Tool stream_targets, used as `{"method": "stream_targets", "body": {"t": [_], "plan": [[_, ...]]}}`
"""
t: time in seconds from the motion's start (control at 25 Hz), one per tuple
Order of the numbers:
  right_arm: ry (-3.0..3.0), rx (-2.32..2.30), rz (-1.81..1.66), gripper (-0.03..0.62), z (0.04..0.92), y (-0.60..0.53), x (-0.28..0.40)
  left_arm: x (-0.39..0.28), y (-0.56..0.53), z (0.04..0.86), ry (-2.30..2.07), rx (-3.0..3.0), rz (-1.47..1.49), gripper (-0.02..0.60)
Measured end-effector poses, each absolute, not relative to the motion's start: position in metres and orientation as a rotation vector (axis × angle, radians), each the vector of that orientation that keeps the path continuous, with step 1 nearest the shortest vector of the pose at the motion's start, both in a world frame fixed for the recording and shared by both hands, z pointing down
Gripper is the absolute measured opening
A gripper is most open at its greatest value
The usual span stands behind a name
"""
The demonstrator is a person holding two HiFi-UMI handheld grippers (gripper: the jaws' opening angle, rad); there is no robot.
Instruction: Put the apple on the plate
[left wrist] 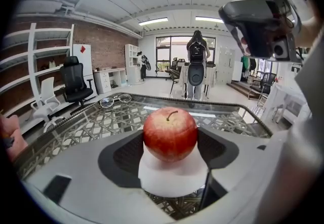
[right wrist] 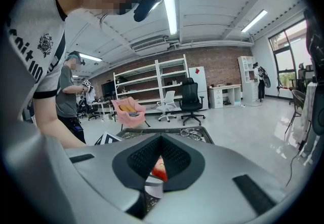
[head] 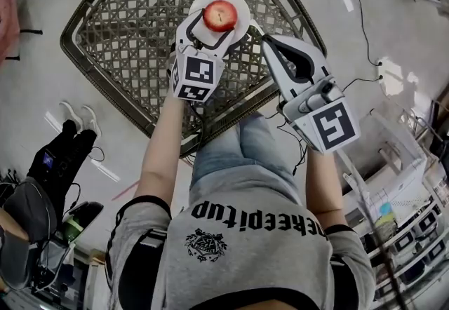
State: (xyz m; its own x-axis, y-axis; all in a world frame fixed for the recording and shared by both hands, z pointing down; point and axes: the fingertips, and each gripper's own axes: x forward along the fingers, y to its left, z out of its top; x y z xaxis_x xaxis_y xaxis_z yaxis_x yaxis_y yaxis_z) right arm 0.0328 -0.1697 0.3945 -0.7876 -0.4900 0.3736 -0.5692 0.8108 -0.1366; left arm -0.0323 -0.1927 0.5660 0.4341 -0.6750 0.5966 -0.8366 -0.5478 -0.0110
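A red apple (head: 219, 16) sits on a small white plate (head: 240, 4) at the near side of a lattice-top table (head: 119, 35). My left gripper (head: 215, 28) reaches in from the near side, and its two black pads press the apple's flanks. In the left gripper view the apple (left wrist: 170, 133) stands upright, stem up, over the plate (left wrist: 172, 180) between the pads (left wrist: 124, 154). My right gripper (head: 265, 38) hovers just right of the plate with its jaws together and nothing held. Through the slit below its jaws (right wrist: 161, 139) a sliver of apple (right wrist: 159, 170) and plate (right wrist: 154, 188) shows.
A pair of glasses (left wrist: 114, 100) lies at the table's far corner. White shoes (head: 77, 116) and a dark bag (head: 28, 210) are on the floor at left. Cables (head: 365, 28) and a rack (head: 403, 210) are at right. Another person (right wrist: 71, 96) stands in the background.
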Motion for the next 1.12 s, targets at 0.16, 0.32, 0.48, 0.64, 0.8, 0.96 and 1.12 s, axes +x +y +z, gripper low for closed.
{"method": "stream_targets", "body": {"t": [0.16,0.32,0.48,0.64,0.8,0.96,1.12], "plan": [[-2.673,0.802,0.343,0.002,0.393,-0.17,0.033,-0.033,-0.193,0.565,-1.308,2.411,0.792,0.376],[-2.672,0.798,0.333,0.002,0.391,-0.168,0.032,-0.034,-0.193,0.564,-1.332,2.389,0.782,0.376],[-2.675,0.788,0.33,0.002,0.391,-0.168,0.031,-0.036,-0.193,0.565,-1.347,2.371,0.786,0.379],[-2.677,0.783,0.325,0.002,0.39,-0.167,0.031,-0.04,-0.191,0.564,-1.344,2.355,0.779,0.379],[-2.683,0.777,0.313,0.002,0.386,-0.164,0.032,-0.04,-0.186,0.564,-1.33,2.347,0.786,0.379],[-2.684,0.769,0.309,0.002,0.386,-0.161,0.032,-0.039,-0.184,0.568,-1.341,2.354,0.799,0.379],[-2.679,0.768,0.305,0.002,0.387,-0.156,0.034,-0.039,-0.184,0.568,-1.357,2.355,0.785,0.379]]}}
